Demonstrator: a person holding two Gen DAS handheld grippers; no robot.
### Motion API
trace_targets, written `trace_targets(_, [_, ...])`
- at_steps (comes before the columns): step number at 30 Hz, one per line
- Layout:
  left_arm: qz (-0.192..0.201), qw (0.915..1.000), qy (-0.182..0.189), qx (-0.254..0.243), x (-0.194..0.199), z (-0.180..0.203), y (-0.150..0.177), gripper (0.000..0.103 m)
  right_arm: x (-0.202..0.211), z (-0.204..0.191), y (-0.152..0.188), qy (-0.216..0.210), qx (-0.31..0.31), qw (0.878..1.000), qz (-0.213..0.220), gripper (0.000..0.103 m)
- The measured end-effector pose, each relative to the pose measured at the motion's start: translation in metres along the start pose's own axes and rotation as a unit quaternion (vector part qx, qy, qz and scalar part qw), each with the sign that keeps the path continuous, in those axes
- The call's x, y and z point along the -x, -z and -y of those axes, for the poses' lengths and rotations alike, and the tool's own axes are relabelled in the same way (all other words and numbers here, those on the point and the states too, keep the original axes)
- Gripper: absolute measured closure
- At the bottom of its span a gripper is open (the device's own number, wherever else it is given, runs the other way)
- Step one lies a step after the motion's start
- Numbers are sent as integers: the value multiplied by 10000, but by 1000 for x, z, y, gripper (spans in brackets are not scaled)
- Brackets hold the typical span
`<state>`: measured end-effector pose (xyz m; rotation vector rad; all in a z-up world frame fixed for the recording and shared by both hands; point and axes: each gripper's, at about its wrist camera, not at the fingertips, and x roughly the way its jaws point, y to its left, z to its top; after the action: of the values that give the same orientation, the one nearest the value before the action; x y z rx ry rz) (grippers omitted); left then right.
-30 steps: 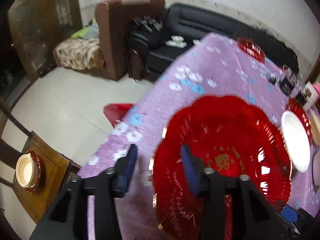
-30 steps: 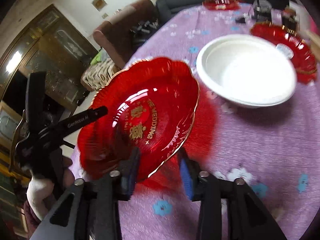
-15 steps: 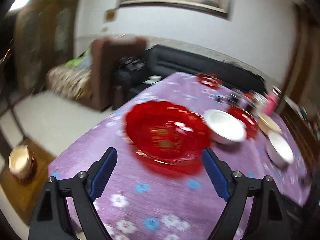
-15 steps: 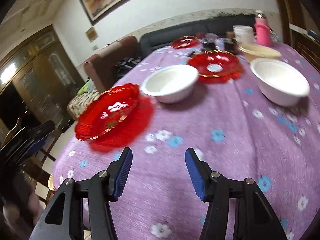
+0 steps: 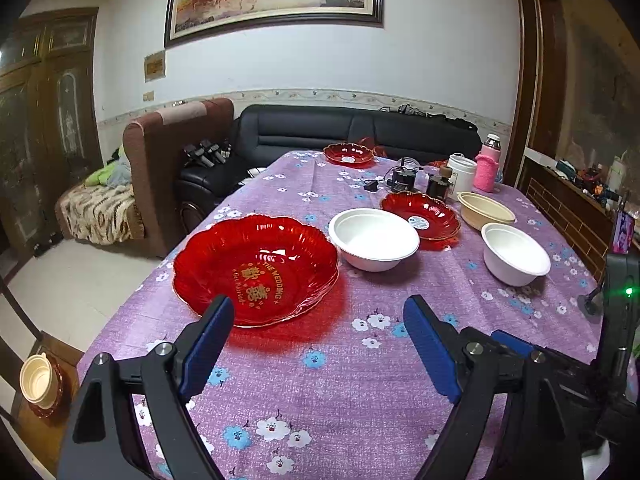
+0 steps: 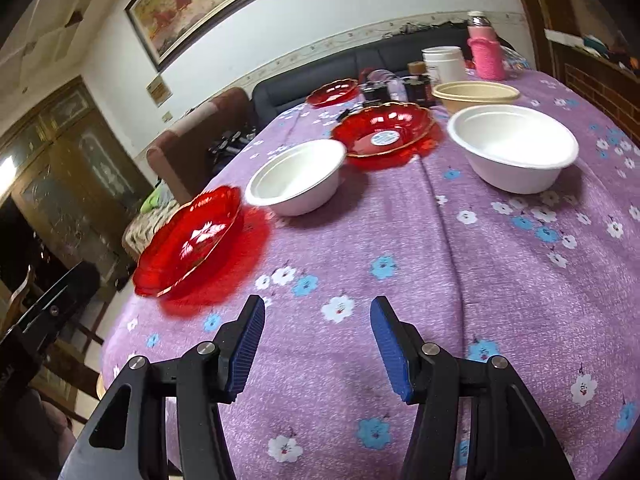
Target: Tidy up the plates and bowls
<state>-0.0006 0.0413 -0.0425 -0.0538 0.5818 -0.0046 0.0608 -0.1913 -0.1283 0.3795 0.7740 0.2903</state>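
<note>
A large red scalloped plate (image 5: 256,270) with gold lettering lies flat on the purple flowered tablecloth, at the left; it also shows in the right wrist view (image 6: 190,242). Behind it stand a white bowl (image 5: 374,239) (image 6: 296,176), a smaller red plate (image 5: 420,215) (image 6: 384,130), a second white bowl (image 5: 516,254) (image 6: 514,148), a beige bowl (image 5: 485,210) (image 6: 474,94) and a far red plate (image 5: 349,154) (image 6: 332,92). My left gripper (image 5: 318,330) is open and empty, just in front of the large plate. My right gripper (image 6: 316,330) is open and empty over bare cloth.
A pink bottle (image 5: 489,164), a white jar (image 5: 462,172) and small dark gadgets (image 5: 404,178) stand at the table's far end. A wooden chair at the lower left holds a cream cup on a red plate (image 5: 38,380). A sofa and armchair stand beyond the table.
Both grippers were shut on the large red plate's rim and held it tilted. They have let go and drawn back; the plate now lies flat on the cloth.
</note>
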Motion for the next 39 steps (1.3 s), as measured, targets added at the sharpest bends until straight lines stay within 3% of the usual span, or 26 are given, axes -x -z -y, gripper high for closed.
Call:
trace_targets(13, [-586,9978,251,199,-42,-6,-10,17,-8,24,-20,214,-254,9994,-20,43])
trace_targets(19, [-941,9920,733,408,-70,-10,-40,17,-16,27,-52,218,-265,9994,-56,43])
trace_targets(25, [-1108,9887,845,555,-98,-14,-78,16,-40,34,-91,102,-428,9988,-226,43])
trace_targets(29, [-1348,9874,687,454,-135,-11,-100,16,-55,48,-104,86,-629,9976,-289,43])
trace_targets(36, [-2147,9695,895,776,-228,-7,-118,16,-94,66,-117,-102,-1031,9928,-596,43])
trace_targets(39, [-2283,9681,802,652,-259,2,-121,16,-112,63,-121,-173,-1059,9915,-739,43])
